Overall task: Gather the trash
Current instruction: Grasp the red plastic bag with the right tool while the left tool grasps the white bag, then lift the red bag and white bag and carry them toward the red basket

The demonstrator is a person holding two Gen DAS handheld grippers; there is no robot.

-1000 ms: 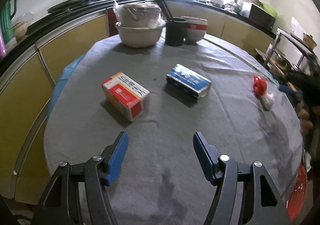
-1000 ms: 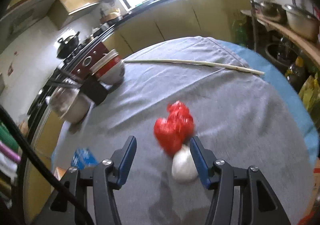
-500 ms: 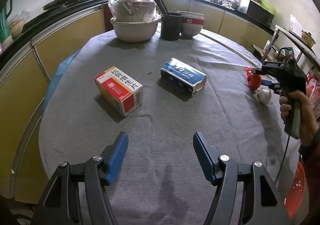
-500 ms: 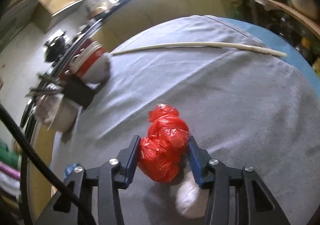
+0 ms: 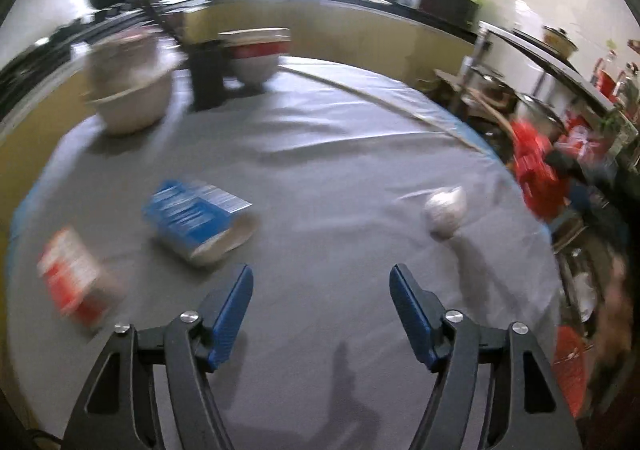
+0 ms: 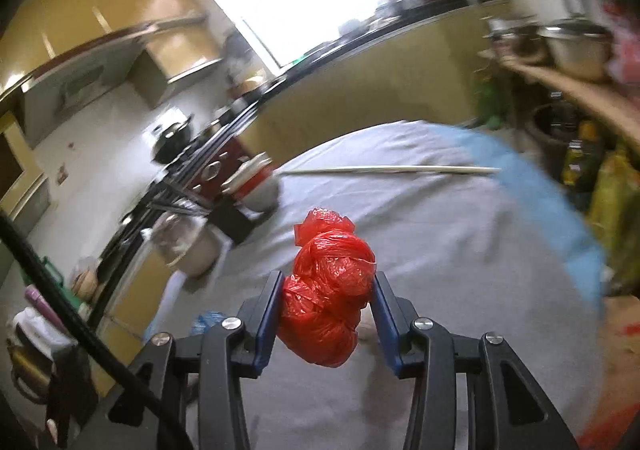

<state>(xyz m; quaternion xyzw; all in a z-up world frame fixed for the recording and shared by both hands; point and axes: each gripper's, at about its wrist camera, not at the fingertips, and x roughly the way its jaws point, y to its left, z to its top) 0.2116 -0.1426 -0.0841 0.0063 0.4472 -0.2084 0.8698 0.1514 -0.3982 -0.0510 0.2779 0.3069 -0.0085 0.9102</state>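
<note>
My right gripper [image 6: 326, 306] is shut on a crumpled red plastic bag [image 6: 328, 290] and holds it above the grey tablecloth [image 6: 440, 250]. The bag also shows in the left wrist view [image 5: 536, 165], past the table's right edge. My left gripper [image 5: 322, 310] is open and empty over the near side of the table. A white crumpled ball [image 5: 446, 209] lies ahead to its right. A blue carton [image 5: 196, 217] and a red and white box [image 5: 74, 286] lie to its left.
Stacked bowls [image 5: 128, 89], a black cup with chopsticks [image 5: 206, 77] and a red-rimmed bowl [image 5: 256, 57] stand at the far side. A long pale stick [image 6: 392, 169] lies across the far table edge. A red basket [image 5: 570, 366] is low at the right.
My right gripper has shut on the red bag and lifted it off the table, leaving the white ball behind. My left gripper has swung right, so the boxes now sit to its left.
</note>
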